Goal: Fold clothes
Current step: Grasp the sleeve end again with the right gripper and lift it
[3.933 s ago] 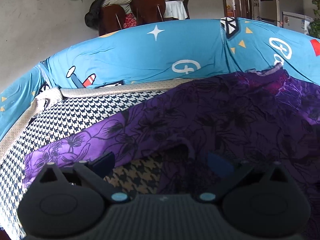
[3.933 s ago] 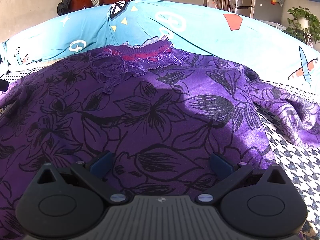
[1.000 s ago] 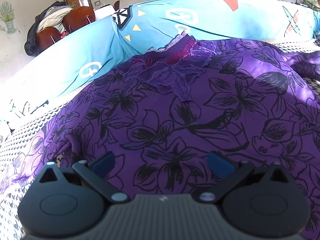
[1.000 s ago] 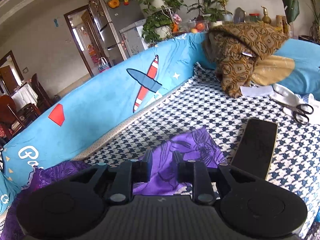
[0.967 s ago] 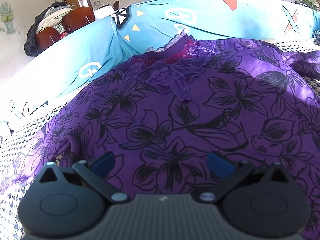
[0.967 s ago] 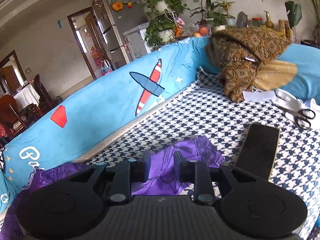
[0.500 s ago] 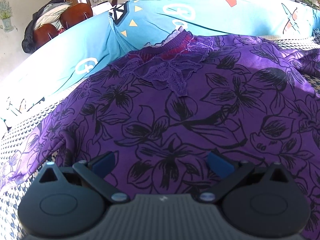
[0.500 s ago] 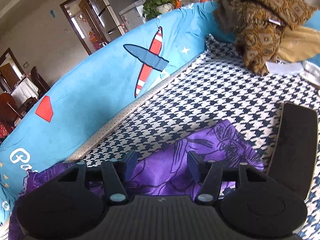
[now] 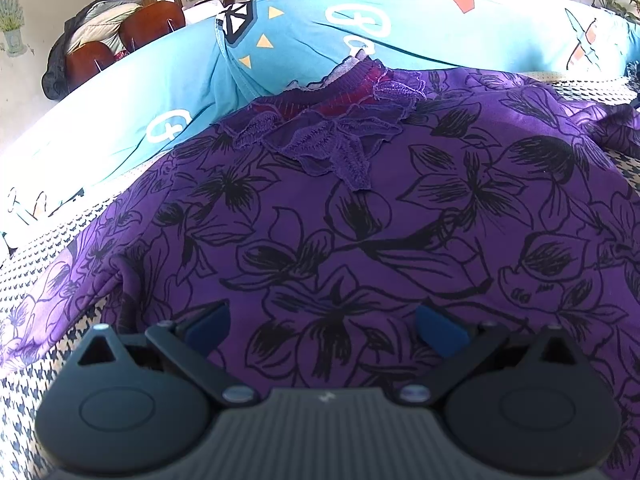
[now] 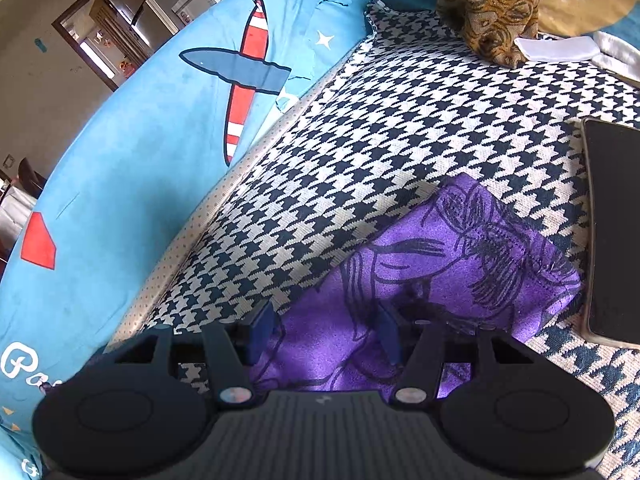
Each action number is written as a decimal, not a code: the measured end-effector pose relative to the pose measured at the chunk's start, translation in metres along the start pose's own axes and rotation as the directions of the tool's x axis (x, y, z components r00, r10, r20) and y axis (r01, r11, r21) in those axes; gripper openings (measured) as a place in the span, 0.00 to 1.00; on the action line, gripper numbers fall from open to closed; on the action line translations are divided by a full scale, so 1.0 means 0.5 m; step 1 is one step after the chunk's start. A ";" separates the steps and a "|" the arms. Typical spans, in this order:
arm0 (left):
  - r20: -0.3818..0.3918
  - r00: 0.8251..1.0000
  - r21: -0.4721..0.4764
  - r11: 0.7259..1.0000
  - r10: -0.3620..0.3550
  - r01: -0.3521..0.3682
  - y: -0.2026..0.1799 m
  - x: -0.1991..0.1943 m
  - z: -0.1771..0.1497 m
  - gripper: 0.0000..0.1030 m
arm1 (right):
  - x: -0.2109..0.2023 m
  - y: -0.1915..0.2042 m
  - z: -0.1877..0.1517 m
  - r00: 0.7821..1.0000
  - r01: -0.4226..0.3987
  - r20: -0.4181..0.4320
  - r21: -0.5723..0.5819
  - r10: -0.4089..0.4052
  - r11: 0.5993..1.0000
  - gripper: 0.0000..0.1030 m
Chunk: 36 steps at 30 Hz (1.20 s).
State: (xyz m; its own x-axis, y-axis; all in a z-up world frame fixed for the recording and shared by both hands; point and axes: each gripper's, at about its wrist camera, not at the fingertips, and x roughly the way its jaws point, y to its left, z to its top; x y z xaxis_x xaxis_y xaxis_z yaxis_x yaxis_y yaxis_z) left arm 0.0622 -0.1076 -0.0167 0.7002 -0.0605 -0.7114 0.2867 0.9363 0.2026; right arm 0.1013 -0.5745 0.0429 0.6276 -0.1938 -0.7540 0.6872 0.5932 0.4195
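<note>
Right gripper (image 10: 324, 330) jaws, closed on the purple sleeve (image 10: 452, 256) 1.0 s ago, now parted over it.

Blue backrest (image 10: 132, 152) upper left, houndstooth seat cover (image 10: 420, 128) center, brown cloth (image 10: 492, 4) top right, dark phone (image 10: 616, 232) right edge.

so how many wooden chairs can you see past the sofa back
2. One chair shows behind the blue sofa back at the upper left of the left wrist view; a second chair sits lower left of it. More may be hidden behind the sofa.
</note>
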 end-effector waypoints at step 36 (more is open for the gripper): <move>-0.013 0.999 -0.081 0.996 -0.043 0.042 0.011 0.021 0.000 1.00 | -0.102 0.106 0.021 0.901 -0.182 0.362 -0.187 0.240 0.965 0.06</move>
State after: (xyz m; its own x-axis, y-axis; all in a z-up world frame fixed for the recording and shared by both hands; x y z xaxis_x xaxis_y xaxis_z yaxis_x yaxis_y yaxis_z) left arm 0.0711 -0.1033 -0.0229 0.6789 -0.0967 -0.7279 0.2620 0.9579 0.1172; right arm 0.1095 -0.5415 0.1091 0.8627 -0.3149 -0.3958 0.4807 0.7539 0.4479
